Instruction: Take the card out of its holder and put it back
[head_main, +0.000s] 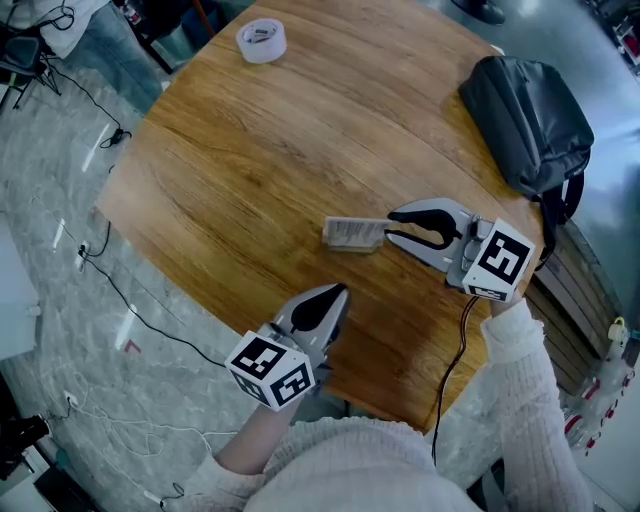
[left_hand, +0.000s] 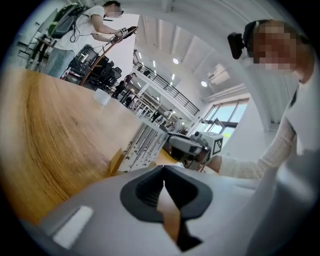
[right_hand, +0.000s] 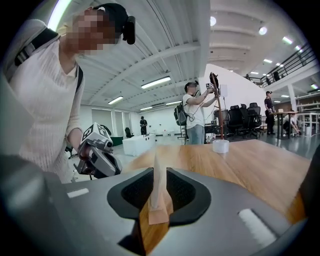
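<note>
The left gripper (head_main: 336, 294) is pointing across the table (head_main: 250, 150) with its jaws pressed together on nothing. Right of it, the card (head_main: 352, 233) is standing upright in its wooden holder (right_hand: 159, 216), sitting between the right gripper's (head_main: 392, 226) parted jaws, untouched by either pad

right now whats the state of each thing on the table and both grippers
card: upright in its holder
right gripper: open, jaws either side of the card, not pressing
left gripper: shut, empty
tape roll: lying flat
bag: lying at the table edge
</note>
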